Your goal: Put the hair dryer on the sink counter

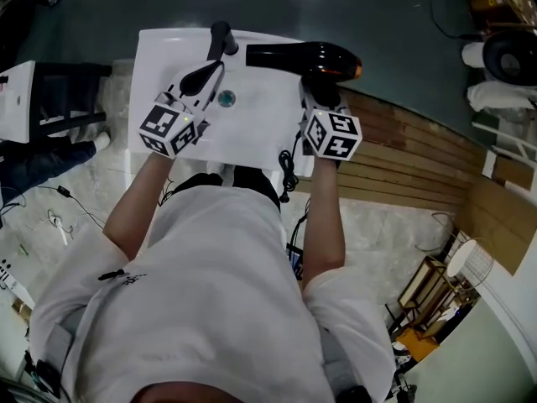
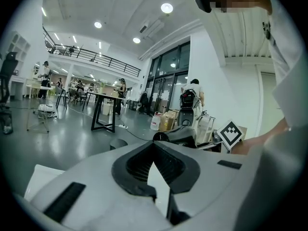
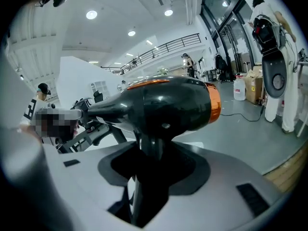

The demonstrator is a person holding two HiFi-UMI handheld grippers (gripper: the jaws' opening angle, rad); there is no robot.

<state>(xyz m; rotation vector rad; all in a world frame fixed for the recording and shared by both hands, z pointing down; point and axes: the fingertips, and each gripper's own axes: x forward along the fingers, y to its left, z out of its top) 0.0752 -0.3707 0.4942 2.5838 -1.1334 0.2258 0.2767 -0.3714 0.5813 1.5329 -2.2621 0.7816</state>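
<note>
Black with an orange ring at its back end, the hair dryer (image 1: 294,56) sits at the upper right of the white surface (image 1: 260,128) in the head view, close to that surface's far edge. Its long axis runs left to right across the frame. The nozzle points left at the dark faucet (image 1: 221,39) and the handle comes down toward the bottom of the frame into my right gripper (image 1: 320,91), which is clenched on it. I cannot tell whether the barrel already rests on the surface or hangs just above it. My worry is that edge: if I let go here, the round barrel could roll off the back or the right side. The cord (image 1: 288,168) dangling below the near edge could also drag it.

My left gripper (image 2: 154,148) looks closed on nothing in the left gripper view, with only the white surface beneath it. The dryer's nozzle end (image 2: 169,135) shows just beyond, so a swing to the left could knock it against the faucet.

From the right gripper view, the hair dryer (image 3: 168,105) lies level across the frame, nozzle left and orange ring right. Its handle drops straight between the jaws of the right gripper (image 3: 149,177). That hold is low on a top-heavy body, so I judge it could twist as I lower it.
</note>
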